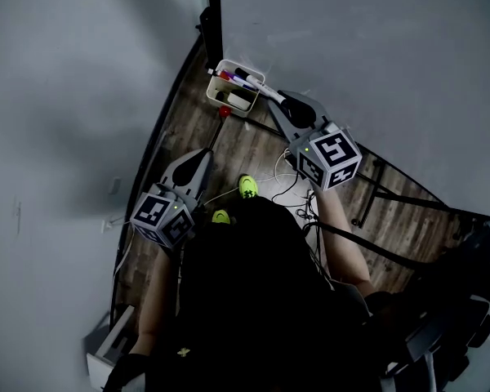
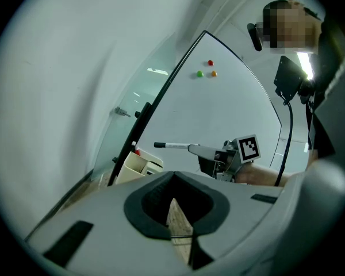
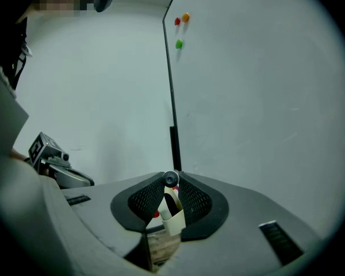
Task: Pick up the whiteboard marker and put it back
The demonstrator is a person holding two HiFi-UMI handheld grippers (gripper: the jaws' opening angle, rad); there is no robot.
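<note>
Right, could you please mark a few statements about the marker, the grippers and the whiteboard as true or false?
1. The right gripper grips a whiteboard marker. True.
2. The left gripper holds a marker too. False: its jaws are together on nothing.
3. The gripped marker already sits in the cream holder. False: it is held in the air above it.
4. The holder is empty. False: other markers stand in it.
5. Red, orange and green magnets stick on the whiteboard. True.
</note>
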